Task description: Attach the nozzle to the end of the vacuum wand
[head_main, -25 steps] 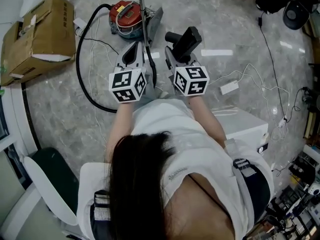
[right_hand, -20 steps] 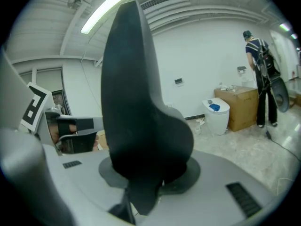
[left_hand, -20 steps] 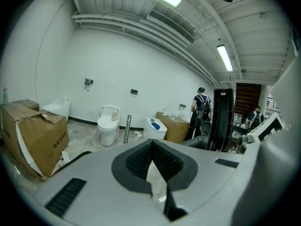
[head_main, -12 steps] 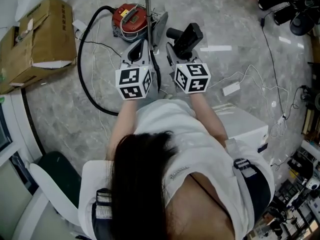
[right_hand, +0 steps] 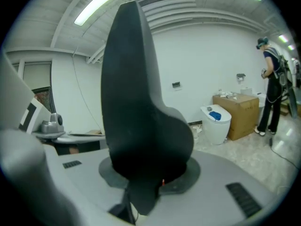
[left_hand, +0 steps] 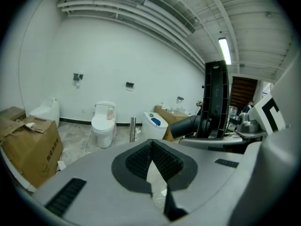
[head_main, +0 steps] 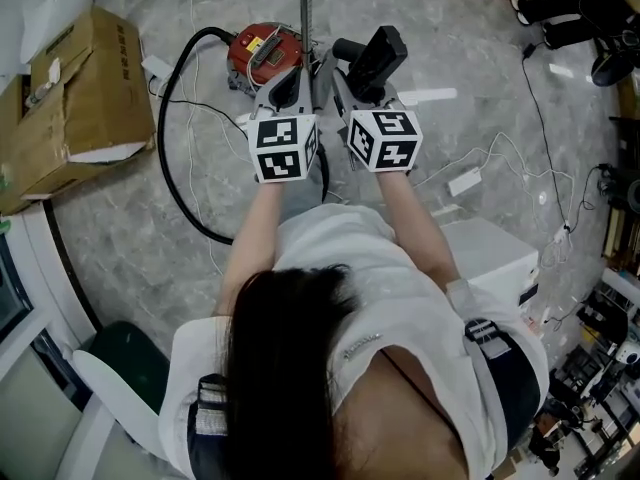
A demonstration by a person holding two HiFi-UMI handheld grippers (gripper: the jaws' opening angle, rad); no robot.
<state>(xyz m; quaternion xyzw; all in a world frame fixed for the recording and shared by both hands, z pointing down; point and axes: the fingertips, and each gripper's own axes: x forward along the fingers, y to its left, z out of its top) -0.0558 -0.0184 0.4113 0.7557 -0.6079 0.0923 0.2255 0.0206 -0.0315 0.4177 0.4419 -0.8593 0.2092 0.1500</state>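
Observation:
The black vacuum nozzle (head_main: 374,60) stands up between the jaws of my right gripper (head_main: 347,76), which is shut on its lower end. In the right gripper view the nozzle (right_hand: 141,102) fills the middle. My left gripper (head_main: 290,80) sits close beside it on the left, shut with nothing in it (left_hand: 153,147). The thin metal wand (head_main: 305,8) rises just beyond both grippers, beside the red vacuum canister (head_main: 262,53). A black hose (head_main: 172,168) loops from the canister across the floor. The nozzle (left_hand: 215,100) also shows at the right of the left gripper view.
An open cardboard box (head_main: 75,88) lies at the left and a white box (head_main: 490,253) at the right. White cables and an adapter (head_main: 462,180) trail over the marble floor. A green chair (head_main: 110,368) is at the lower left. A toilet (left_hand: 102,126) stands ahead, and a person (right_hand: 270,93) at the far right.
Both grippers have moved forward toward the canister and the wand, and now sit closer together. The nozzle has travelled along in the right gripper.

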